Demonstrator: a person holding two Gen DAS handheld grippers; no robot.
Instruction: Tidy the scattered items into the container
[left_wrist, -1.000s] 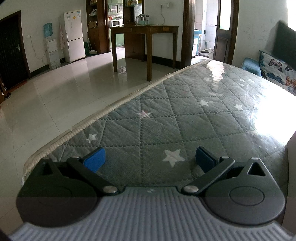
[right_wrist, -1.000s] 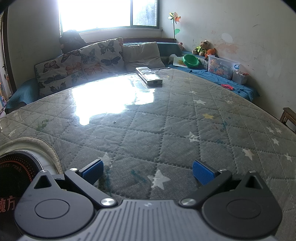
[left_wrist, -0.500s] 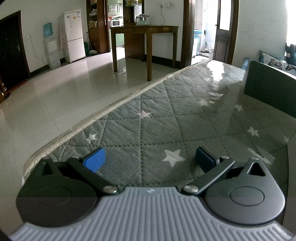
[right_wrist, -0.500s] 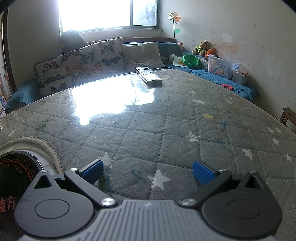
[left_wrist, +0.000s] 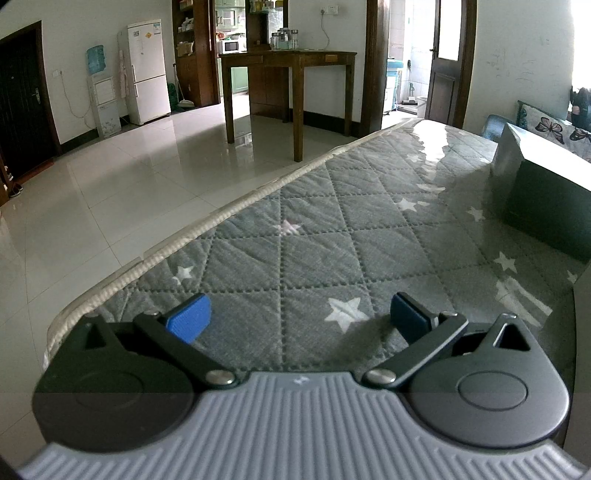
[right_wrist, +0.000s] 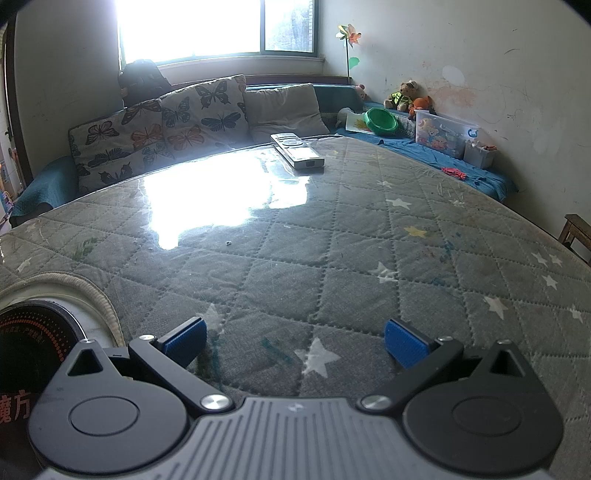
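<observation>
Two grippers, both with jaws spread wide and nothing between the blue pads.

Left gripper (left_wrist: 299, 317): sits low over the near end of a quilted grey cover with white stars (left_wrist: 332, 236), under a glossy clear sheet. Dark box (left_wrist: 543, 199), open-topped as far as can be told, stands on the cover far right of this gripper, well apart from it; likely the container. Nothing lies between gripper and box. Left of the cover's piped edge: white tiled floor (left_wrist: 110, 177). Far background: wooden table (left_wrist: 291, 62), white fridge (left_wrist: 146, 70), water dispenser (left_wrist: 101, 96), dark door (left_wrist: 448, 59).

Right gripper (right_wrist: 295, 338): sits low over the same starred cover, bare surface ahead of it. Remote control (right_wrist: 297, 149), grey-white, lies flat at the far edge of the cover, well apart from the gripper, with strong window glare just near-left of it. Round dark object with red print (right_wrist: 26, 347) sits at the near left, beside the left finger. Beyond the far edge: butterfly cushions (right_wrist: 159, 129), plain cushion (right_wrist: 282, 107). Far right, on a blue cloth: green bowl (right_wrist: 382, 120), clear plastic tub (right_wrist: 443, 134), soft toys (right_wrist: 406, 96).
</observation>
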